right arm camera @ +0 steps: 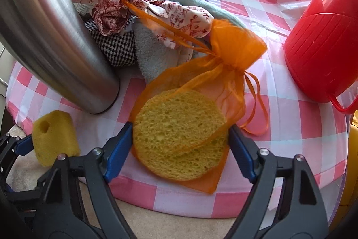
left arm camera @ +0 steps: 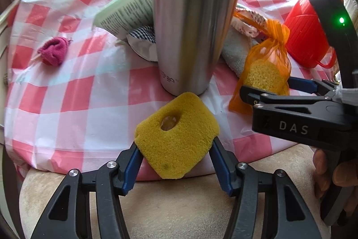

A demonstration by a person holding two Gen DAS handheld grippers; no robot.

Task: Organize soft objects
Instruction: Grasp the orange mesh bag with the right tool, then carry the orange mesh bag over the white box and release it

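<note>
cloth pile (right arm camera: pixel 156 21) behind flask (right arm camera: pixel 56 37) and mesh bag (right arm camera: pixel 201 86), bucket (right arm camera: pixel 320 48) right, on table (right arm camera: pixel 290 131)

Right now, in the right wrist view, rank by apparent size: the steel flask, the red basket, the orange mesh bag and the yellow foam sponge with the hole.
1. steel flask
2. red basket, partly cut off at the edge, so its place against the flask is unsure
3. orange mesh bag, nearer the camera, between the right gripper fingers
4. yellow foam sponge, clearly smallest

Left wrist view: close over table's (left arm camera: pixel 67 91) near edge, facing steel flask (left arm camera: pixel 192 15). Right wrist view: likewise low, further right. Shared: flask, orange pouch (right arm camera: pixel 201 86).
</note>
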